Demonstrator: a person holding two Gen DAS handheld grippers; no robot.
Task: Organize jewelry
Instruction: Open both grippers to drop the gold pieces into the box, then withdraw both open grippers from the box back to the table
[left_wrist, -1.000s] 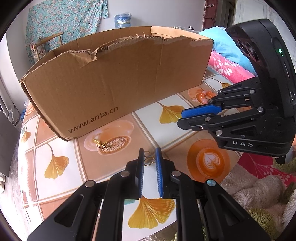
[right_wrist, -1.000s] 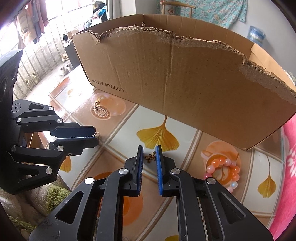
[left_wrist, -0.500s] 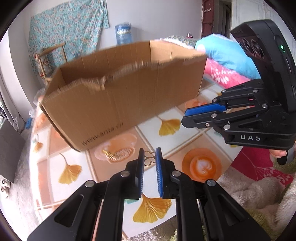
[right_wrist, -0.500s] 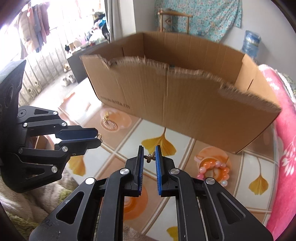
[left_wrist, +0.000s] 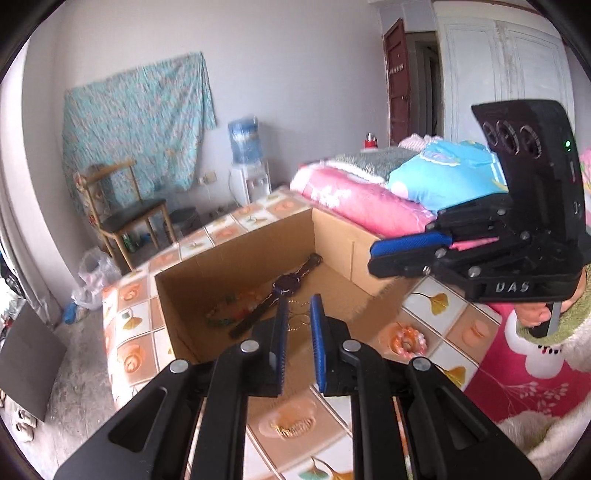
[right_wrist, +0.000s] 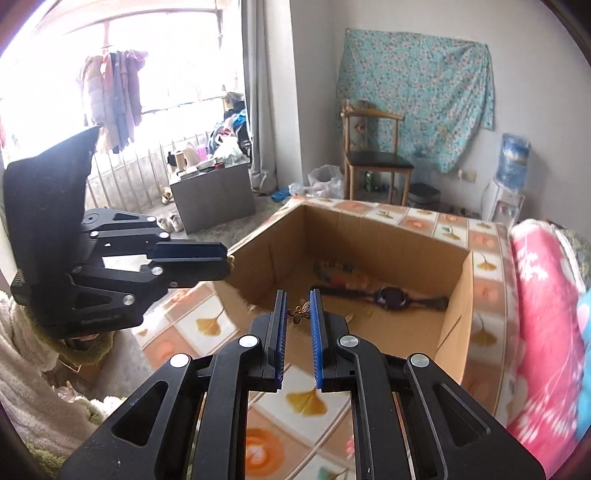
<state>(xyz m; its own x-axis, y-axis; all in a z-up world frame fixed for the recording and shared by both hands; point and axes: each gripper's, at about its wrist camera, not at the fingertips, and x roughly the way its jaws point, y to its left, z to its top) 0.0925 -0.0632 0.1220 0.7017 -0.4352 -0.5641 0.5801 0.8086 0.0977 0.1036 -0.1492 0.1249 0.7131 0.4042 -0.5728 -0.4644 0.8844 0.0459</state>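
Observation:
My left gripper (left_wrist: 298, 308) is shut on a thin gold hoop earring (left_wrist: 298, 316), held above the open cardboard box (left_wrist: 236, 258). My right gripper (right_wrist: 298, 308) is shut on a small gold butterfly charm (right_wrist: 300, 311), held over the box's near wall (right_wrist: 452, 317). Inside the box lie a dark wristwatch (left_wrist: 286, 284) (right_wrist: 391, 297) and a colourful beaded band (left_wrist: 236, 308) (right_wrist: 341, 273). A pink bead bracelet (left_wrist: 406, 338) and a gold chain piece (left_wrist: 290, 428) lie on the table outside the box.
The table has a tiled cloth with ginkgo leaves (right_wrist: 306, 400). Pink and blue bedding (left_wrist: 369, 199) lies right of the box. A wooden chair (right_wrist: 373, 158), a water dispenser (left_wrist: 245, 162) and a hung floral cloth (left_wrist: 136, 129) stand behind.
Both grippers rose from the table with their jewelry and now look down into the box from above; earlier they were low in front of its outer wall.

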